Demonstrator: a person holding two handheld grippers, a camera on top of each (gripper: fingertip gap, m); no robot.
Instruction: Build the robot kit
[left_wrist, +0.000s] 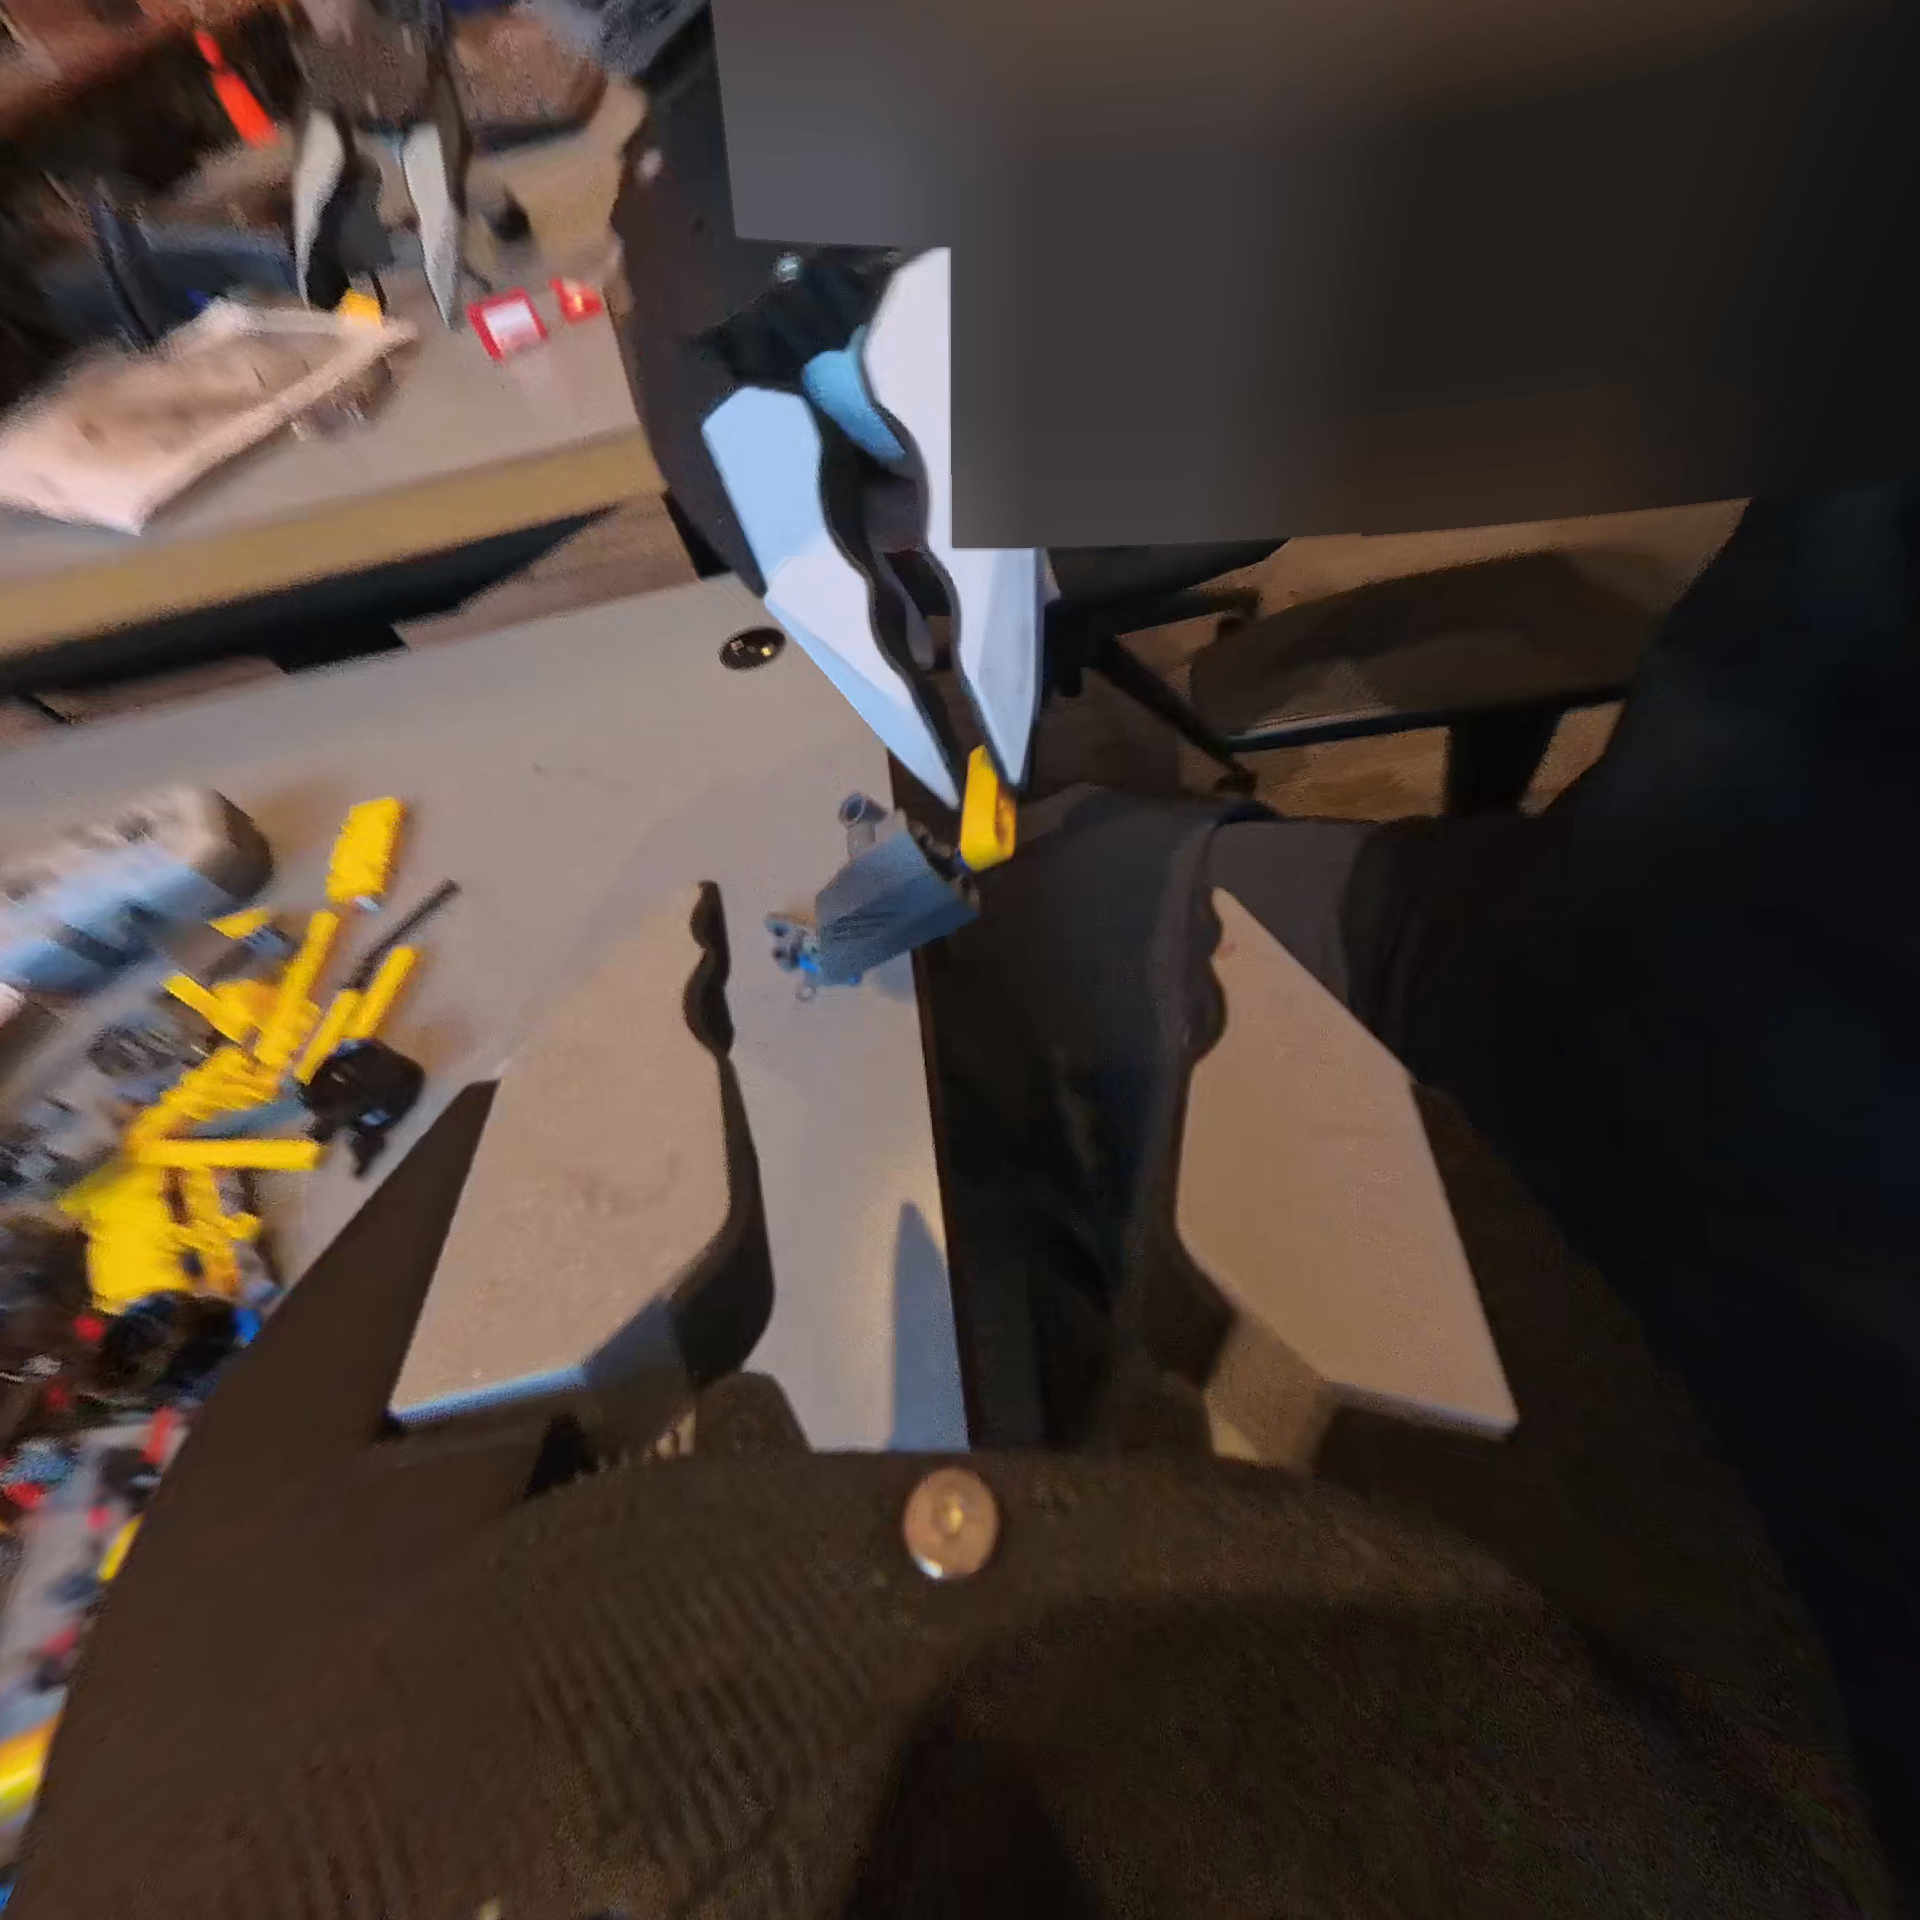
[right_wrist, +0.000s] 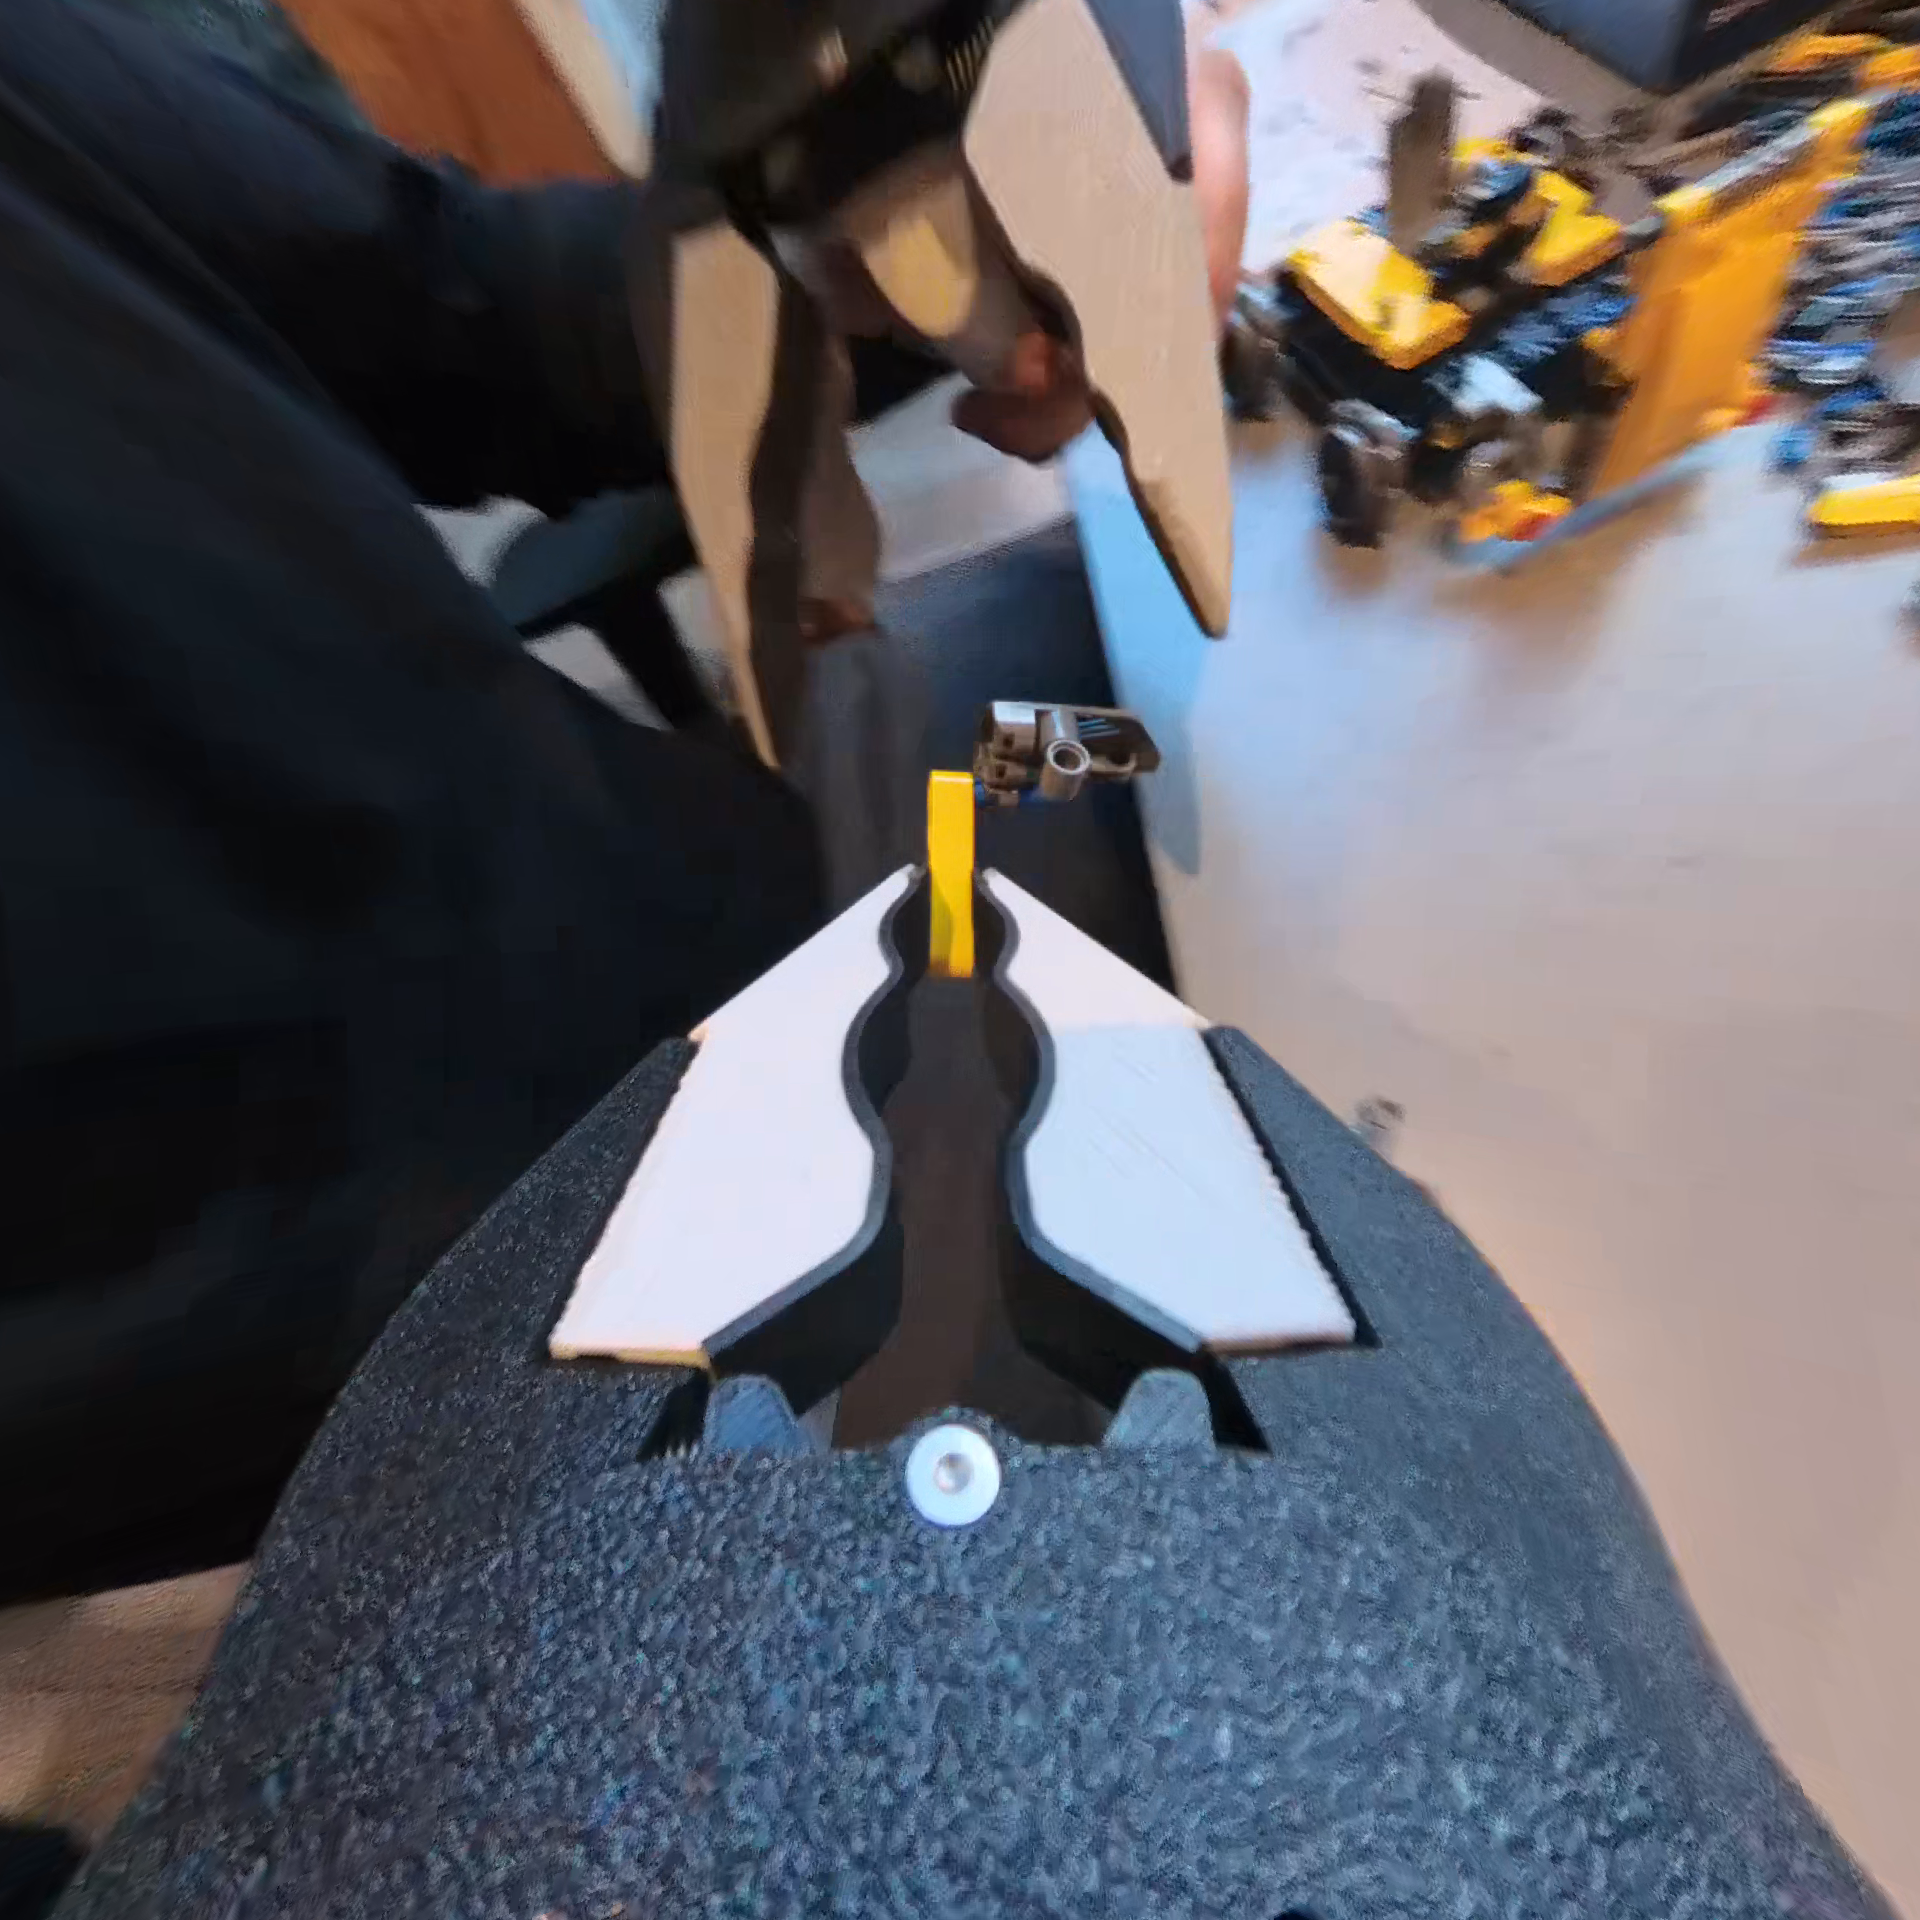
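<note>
Pale tabletop (right_wrist: 1558, 1039) fills my right wrist view. At its edge my right gripper (right_wrist: 951, 883) pinches a yellow beam (right_wrist: 951, 883), fingers nearly closed on it, with a small grey assembly (right_wrist: 1060, 753) attached at the beam's far end. My left gripper (left_wrist: 961, 966) hangs wide apart, empty, nearby. Yellow brick pieces (left_wrist: 249, 1060) lie scattered farther off.

Left claw (left_wrist: 961, 935) spread wide and empty; right claw (right_wrist: 951, 873) pinched together.
</note>
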